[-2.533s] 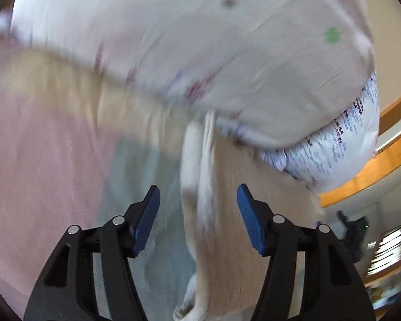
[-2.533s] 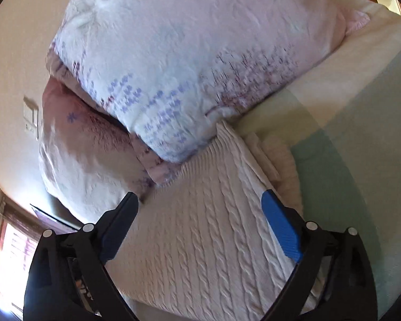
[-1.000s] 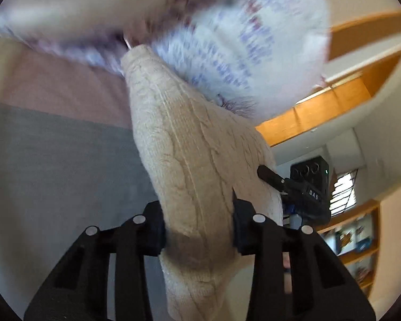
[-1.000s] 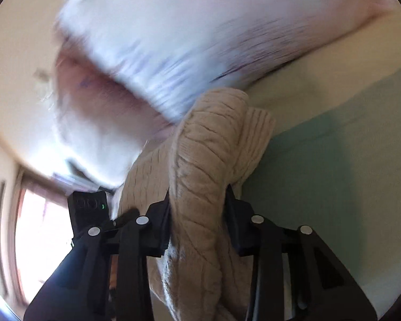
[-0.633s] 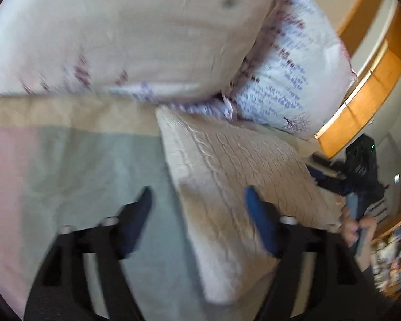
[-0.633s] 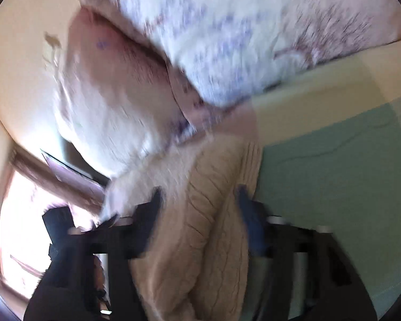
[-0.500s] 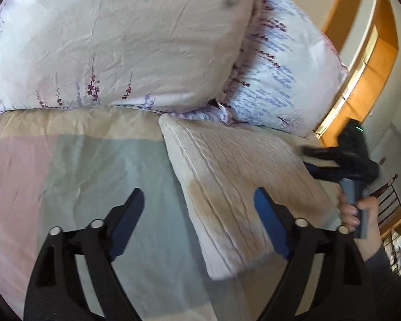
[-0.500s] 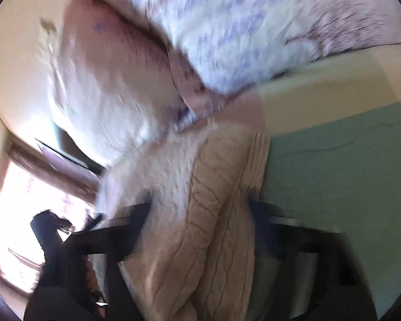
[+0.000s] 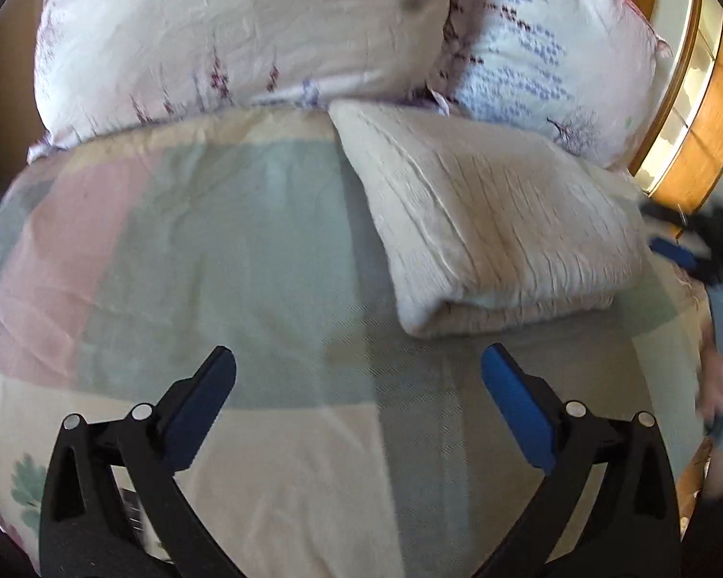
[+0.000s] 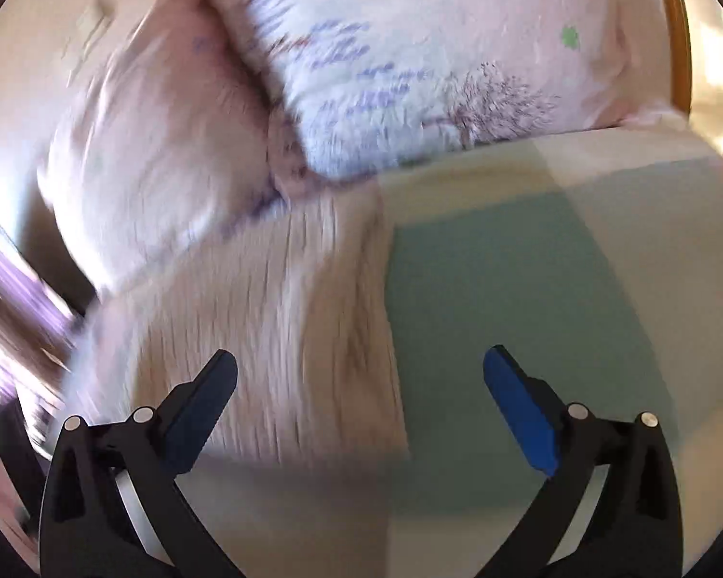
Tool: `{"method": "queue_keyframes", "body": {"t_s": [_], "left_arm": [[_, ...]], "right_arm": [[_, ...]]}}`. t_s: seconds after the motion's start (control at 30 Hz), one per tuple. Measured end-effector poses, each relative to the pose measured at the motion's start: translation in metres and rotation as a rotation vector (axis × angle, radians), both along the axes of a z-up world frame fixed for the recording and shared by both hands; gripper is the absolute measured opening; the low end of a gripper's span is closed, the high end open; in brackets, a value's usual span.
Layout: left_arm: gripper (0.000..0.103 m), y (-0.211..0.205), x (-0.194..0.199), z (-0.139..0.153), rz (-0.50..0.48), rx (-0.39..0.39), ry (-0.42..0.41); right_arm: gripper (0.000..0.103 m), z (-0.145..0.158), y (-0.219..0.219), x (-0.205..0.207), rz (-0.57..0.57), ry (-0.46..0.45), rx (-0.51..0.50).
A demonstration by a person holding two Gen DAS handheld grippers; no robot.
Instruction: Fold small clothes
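A cream cable-knit sweater (image 9: 487, 221) lies folded in a thick rectangle on the patchwork bedspread (image 9: 226, 260), its far end against the pillows. My left gripper (image 9: 356, 385) is open and empty, held back from the sweater's near folded edge. In the right wrist view the picture is blurred; the sweater (image 10: 274, 337) lies at the left on the bedspread (image 10: 506, 289). My right gripper (image 10: 359, 390) is open and empty over the sweater's right edge. The right gripper also shows at the far right of the left wrist view (image 9: 694, 255).
Two floral pillows (image 9: 246, 33) (image 9: 549, 53) stand at the head of the bed, behind the sweater. A wooden headboard (image 9: 708, 111) rises at the right. The pillows (image 10: 409, 58) fill the top of the right wrist view.
Both grippers were shut on the sweater a second ago. They have let it go, opened wide and pulled back. The sweater now lies folded on the bed.
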State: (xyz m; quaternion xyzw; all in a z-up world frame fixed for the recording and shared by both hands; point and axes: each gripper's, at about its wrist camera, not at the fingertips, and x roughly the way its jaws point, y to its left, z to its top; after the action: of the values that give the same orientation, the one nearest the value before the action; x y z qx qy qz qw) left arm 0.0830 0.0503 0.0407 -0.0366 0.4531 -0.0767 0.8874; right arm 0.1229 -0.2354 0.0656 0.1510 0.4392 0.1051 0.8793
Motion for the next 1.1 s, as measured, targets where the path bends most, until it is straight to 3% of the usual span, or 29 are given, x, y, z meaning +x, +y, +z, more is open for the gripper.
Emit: {"method": "queue_keyframes", "body": {"t_s": [0.17,0.33,0.4,1.1], "left_arm": [[0.101,-0.007,0.007,-0.014,0.037,0.032,0.043],[0.101,-0.022,0.005,-0.023,0.009,0.178,0.018],[0.101,-0.02,0.003,-0.022,0.012,0.168,0.015],[0.101,-0.017,0.003,-0.022,0.006,0.172,0.013]], "right_arm": [[0.102,-0.028,0.043,-0.036,0.11,0.093,-0.16],[0.102,-0.035,0.066,-0.037,0.096,0.093,-0.272],[0.102,-0.036,0.074,-0.038,0.101,0.096,-0.337],[0.102,-0.036,0.073,-0.039,0.069,0.102,-0.332]]}}
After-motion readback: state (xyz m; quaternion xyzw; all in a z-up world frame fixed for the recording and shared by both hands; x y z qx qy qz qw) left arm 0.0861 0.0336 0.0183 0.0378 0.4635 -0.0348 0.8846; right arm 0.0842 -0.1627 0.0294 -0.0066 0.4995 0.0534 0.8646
